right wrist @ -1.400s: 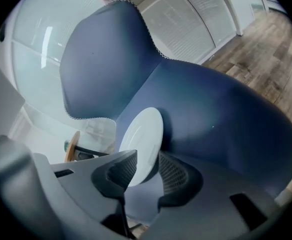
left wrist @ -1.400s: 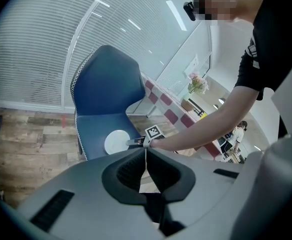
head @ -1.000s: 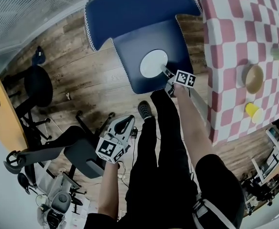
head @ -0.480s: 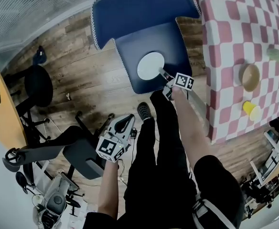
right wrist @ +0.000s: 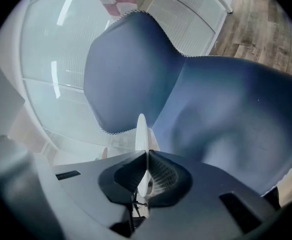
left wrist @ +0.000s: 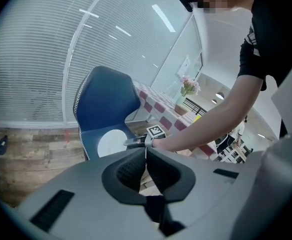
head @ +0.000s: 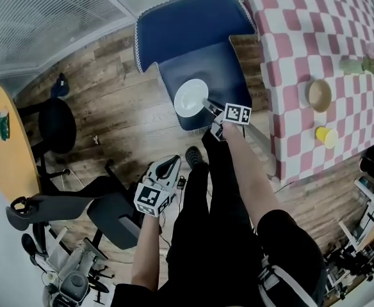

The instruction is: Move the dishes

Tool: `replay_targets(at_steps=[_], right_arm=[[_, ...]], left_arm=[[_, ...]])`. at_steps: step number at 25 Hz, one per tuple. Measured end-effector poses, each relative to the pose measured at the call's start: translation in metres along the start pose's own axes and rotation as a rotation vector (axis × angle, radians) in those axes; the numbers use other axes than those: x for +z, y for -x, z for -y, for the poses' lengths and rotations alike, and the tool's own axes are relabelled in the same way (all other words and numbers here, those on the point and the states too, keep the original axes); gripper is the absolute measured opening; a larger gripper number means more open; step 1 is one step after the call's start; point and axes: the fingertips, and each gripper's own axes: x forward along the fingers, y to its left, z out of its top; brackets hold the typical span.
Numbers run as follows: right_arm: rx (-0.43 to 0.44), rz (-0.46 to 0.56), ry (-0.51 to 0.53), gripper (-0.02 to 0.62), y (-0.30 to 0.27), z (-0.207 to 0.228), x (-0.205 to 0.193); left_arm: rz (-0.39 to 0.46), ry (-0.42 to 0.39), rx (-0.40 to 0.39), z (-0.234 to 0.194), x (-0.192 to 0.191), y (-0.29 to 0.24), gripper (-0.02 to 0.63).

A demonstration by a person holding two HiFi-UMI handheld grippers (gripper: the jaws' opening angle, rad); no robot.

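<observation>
Right gripper (head: 207, 105): jaws have just been closing and are now nearly together, clamped on the near rim of the white plate (head: 191, 98). In the right gripper view the plate shows edge-on, a thin white sliver pinched between the two pads.

Plate position: over the front part of the blue chair's (head: 193, 37) seat, on the side toward the person. Whether its underside touches the seat cannot be told from these views. The plate carries nothing.

Left gripper (head: 172, 163): jaws closed together, nothing between them. It is held low beside the person's left leg, over the wooden floor (head: 110, 101), well apart from the chair and plate. Its own view looks across at the chair, the plate and the right forearm.

Counter (head: 296, 43): covered with a red-and-white checked cloth, just right of the chair. A tan bowl (head: 319, 94) and a yellow cup (head: 326, 136) stand on it near each other, both well apart from the plate.
</observation>
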Motion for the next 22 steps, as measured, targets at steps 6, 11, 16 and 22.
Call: replay_targets(at_steps=[6,11,16,22], right_arm=[[0.021,0.066,0.009,0.029,0.028,-0.058,0.003],[0.005,0.109,0.034,0.029,0.078,-0.096,-0.006],[0.019,0.188,0.040,0.028,0.129,-0.134,-0.018],[0.048,0.298,0.029,0.029,0.189,-0.177,-0.031]], left_arm=[[0.008,-0.067,-0.043,0.034,0.000,0.032,0.025],[0.020,-0.121,-0.069,0.068,0.000,0.060,0.025],[0.018,-0.223,-0.093,0.097,0.000,0.087,0.025],[0.006,-0.268,-0.129,0.127,-0.009,0.115,0.025]])
